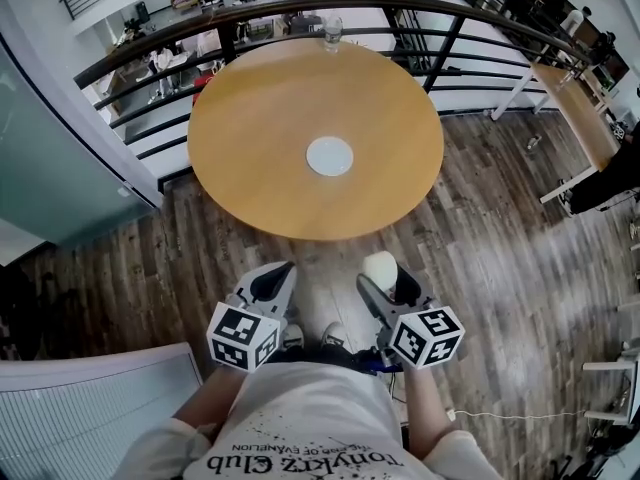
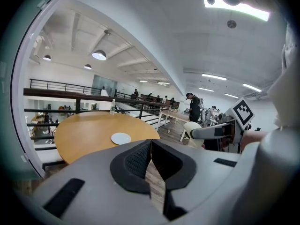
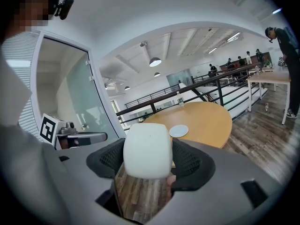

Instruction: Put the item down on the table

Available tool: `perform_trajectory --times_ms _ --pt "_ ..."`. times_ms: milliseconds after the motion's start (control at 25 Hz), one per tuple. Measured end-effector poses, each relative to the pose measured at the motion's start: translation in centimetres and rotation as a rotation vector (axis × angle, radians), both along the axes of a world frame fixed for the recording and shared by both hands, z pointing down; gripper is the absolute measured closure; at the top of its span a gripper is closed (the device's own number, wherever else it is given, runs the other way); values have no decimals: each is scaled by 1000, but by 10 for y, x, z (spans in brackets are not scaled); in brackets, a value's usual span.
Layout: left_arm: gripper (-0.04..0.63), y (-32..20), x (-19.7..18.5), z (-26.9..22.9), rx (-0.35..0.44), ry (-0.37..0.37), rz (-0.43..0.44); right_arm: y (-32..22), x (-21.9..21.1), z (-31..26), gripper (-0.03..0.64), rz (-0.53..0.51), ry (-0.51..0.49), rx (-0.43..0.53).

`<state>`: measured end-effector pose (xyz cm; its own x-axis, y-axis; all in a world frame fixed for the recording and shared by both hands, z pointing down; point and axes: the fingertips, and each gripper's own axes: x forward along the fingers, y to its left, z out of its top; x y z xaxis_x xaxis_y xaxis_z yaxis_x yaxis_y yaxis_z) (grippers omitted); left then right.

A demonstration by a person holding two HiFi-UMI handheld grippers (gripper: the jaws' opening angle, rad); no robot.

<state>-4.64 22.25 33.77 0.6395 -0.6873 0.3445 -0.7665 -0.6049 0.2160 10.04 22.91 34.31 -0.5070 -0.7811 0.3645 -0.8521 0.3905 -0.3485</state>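
Observation:
My right gripper (image 1: 383, 271) is shut on a pale cream, rounded item (image 3: 147, 150), seen from above as a white lump (image 1: 380, 265) at the jaw tips. It hangs over the wooden floor, short of the near edge of the round wooden table (image 1: 260, 128). My left gripper (image 1: 274, 280) is held beside it at the same height, its jaws closed together with nothing between them (image 2: 151, 154). Both grippers are close to my body, well back from the table (image 3: 211, 121).
A small round white disc (image 1: 329, 156) lies at the middle of the table. A clear bottle (image 1: 333, 32) stands at its far edge by the black railing (image 1: 150, 58). A glass wall is at left, a long desk (image 1: 575, 108) at right.

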Motion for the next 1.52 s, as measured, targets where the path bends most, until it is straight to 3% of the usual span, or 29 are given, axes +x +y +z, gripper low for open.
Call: perform_trajectory --times_ms 400,720,1520 --pt "571 1 -35 6 16 -24 30 4 -17 -3 298 52 19 16" --pt "571 -18 -35 17 2 -22 36 -15 -14 8 297 57 13 7" --pt "571 -197 11 12 7 -20 -40 -207 26 3 297 -36 9 21"
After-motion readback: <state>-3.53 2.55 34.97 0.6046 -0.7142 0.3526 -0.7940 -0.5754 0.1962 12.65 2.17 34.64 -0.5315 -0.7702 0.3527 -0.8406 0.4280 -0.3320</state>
